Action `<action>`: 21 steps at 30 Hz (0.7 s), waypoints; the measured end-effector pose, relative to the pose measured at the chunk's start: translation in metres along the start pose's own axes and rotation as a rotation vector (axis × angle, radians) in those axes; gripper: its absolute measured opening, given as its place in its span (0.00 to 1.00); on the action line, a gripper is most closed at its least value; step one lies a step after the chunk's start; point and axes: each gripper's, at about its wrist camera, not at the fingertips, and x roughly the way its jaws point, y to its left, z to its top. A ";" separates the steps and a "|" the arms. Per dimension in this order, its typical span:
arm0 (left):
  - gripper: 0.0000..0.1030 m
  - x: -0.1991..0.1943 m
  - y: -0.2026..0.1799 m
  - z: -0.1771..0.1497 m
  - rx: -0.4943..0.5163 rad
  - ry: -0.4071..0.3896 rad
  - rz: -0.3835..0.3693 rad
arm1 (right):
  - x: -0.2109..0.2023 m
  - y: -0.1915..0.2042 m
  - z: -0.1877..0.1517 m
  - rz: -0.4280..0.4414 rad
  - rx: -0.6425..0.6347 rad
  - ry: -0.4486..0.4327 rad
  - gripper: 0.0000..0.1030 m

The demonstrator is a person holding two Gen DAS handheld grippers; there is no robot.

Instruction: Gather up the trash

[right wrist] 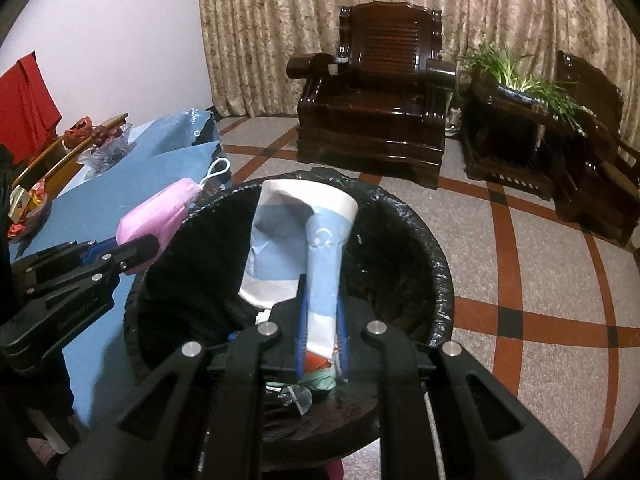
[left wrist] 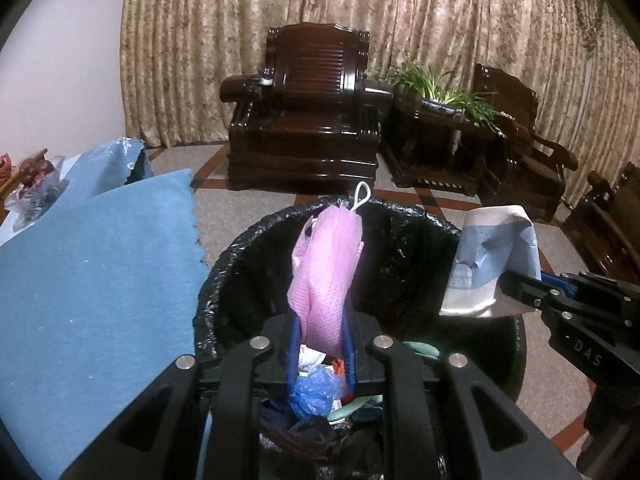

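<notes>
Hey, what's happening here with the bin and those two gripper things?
A person is collecting trash with two tools. The left hand-held gripper is shut on a pink face mask, and the right hand-held gripper is shut on a crumpled blue and white paper cup. Both hang over the black-lined trash bin, which already has rubbish in it. Nothing has been let go yet. A blue-covered table stands beside the bin.

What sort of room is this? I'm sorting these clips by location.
Most likely a home living room: carved dark wooden armchairs stand before floor-length patterned curtains, with a potted plant on a side table and a patterned tiled floor.
</notes>
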 end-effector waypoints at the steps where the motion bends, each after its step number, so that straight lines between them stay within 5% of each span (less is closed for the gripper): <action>1: 0.17 0.002 0.000 0.001 0.001 0.002 0.000 | 0.002 -0.001 0.000 -0.001 0.000 0.001 0.11; 9: 0.20 0.009 0.000 0.003 0.000 0.007 -0.004 | 0.010 0.000 0.002 -0.006 -0.003 0.007 0.14; 12: 0.39 0.011 0.003 0.003 -0.018 0.009 -0.013 | 0.013 0.000 0.000 -0.039 -0.015 0.013 0.27; 13: 0.46 0.012 0.004 0.004 -0.022 0.008 -0.015 | 0.015 0.000 -0.001 -0.042 -0.015 0.016 0.39; 17: 0.54 0.010 0.009 0.004 -0.035 0.003 -0.017 | 0.013 -0.004 -0.002 -0.069 -0.006 0.001 0.65; 19: 0.60 0.005 0.012 0.003 -0.040 -0.003 -0.016 | 0.008 -0.004 -0.003 -0.082 -0.004 -0.016 0.89; 21: 0.70 -0.002 0.016 0.003 -0.044 -0.011 -0.004 | 0.004 -0.003 -0.004 -0.078 -0.001 -0.027 0.90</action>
